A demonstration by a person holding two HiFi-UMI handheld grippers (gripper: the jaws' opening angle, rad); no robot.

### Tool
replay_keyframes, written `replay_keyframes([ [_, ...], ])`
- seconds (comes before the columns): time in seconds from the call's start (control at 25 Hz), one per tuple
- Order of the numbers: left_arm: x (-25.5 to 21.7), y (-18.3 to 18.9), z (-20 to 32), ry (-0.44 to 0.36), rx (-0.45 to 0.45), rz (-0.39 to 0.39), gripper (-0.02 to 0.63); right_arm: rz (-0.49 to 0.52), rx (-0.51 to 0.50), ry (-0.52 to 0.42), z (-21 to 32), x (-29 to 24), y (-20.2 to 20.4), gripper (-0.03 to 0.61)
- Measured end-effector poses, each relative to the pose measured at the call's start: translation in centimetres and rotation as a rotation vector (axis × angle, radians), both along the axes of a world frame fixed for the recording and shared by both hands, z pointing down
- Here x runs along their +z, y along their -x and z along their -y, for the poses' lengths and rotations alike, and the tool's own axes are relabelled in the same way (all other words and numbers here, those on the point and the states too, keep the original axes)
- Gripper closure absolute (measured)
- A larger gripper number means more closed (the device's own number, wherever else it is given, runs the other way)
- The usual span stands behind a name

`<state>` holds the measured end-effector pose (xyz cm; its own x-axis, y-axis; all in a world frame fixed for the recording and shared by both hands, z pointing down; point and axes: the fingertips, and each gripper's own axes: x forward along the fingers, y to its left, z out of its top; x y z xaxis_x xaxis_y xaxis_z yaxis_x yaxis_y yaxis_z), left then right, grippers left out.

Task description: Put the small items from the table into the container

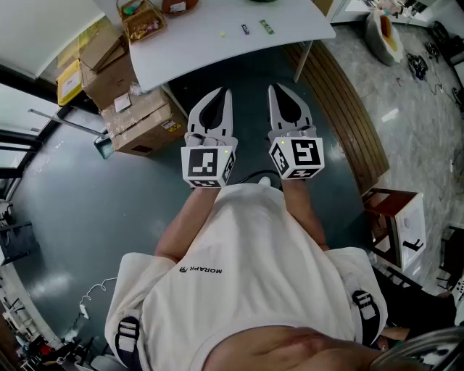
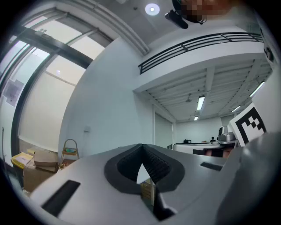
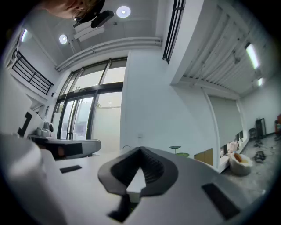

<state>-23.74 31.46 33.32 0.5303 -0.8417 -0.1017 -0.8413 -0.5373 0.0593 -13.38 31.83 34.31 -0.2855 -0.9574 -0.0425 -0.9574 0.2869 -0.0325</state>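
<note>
A white table (image 1: 217, 52) stands ahead of me at the top of the head view. On it lie a small yellow-green bit (image 1: 223, 33), a purple item (image 1: 245, 29) and a green item (image 1: 267, 27). A wire basket (image 1: 142, 20) with a handle sits at the table's left end and holds several things; it also shows at far left as the basket (image 2: 69, 151). My left gripper (image 1: 226, 91) and right gripper (image 1: 275, 88) are held side by side before my chest, short of the table's edge. Both are shut with nothing between the pads, as seen on the left gripper (image 2: 141, 147) and right gripper (image 3: 140, 150).
Cardboard boxes (image 1: 138, 119) are stacked on the dark floor left of the table. A wooden platform (image 1: 348, 116) runs along the right. A brown and white cabinet (image 1: 395, 224) stands at the right. A brown object (image 1: 177, 6) rests at the table's far edge.
</note>
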Motion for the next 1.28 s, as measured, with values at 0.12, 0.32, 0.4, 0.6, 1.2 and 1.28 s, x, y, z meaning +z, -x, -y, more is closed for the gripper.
replay_keyframes([
  [0.12,0.1,-0.5,-0.1,0.000,-0.002,0.001,0.609,0.001,-0.004,-0.002,-0.2,0.0,-0.4,0.571],
  [0.32,0.4,-1.7,0.0,0.007,-0.011,0.001,0.609,-0.004,0.004,-0.003,-0.1,0.1,-1.8,0.571],
  [0.4,0.5,-2.3,0.1,0.006,-0.018,0.001,0.609,0.016,0.003,-0.003,0.2,0.1,-2.7,0.571],
  [0.6,0.6,-4.6,0.2,0.002,-0.043,0.008,0.609,0.028,-0.009,-0.005,0.4,0.1,-5.5,0.571],
  [1.2,1.4,-10.7,1.2,0.018,-0.168,0.042,0.609,0.039,-0.102,0.012,2.2,1.2,-11.9,0.571],
  [1.28,1.6,-10.9,1.8,0.022,-0.174,0.049,0.610,0.052,-0.103,0.019,2.9,1.5,-12.4,0.571],
])
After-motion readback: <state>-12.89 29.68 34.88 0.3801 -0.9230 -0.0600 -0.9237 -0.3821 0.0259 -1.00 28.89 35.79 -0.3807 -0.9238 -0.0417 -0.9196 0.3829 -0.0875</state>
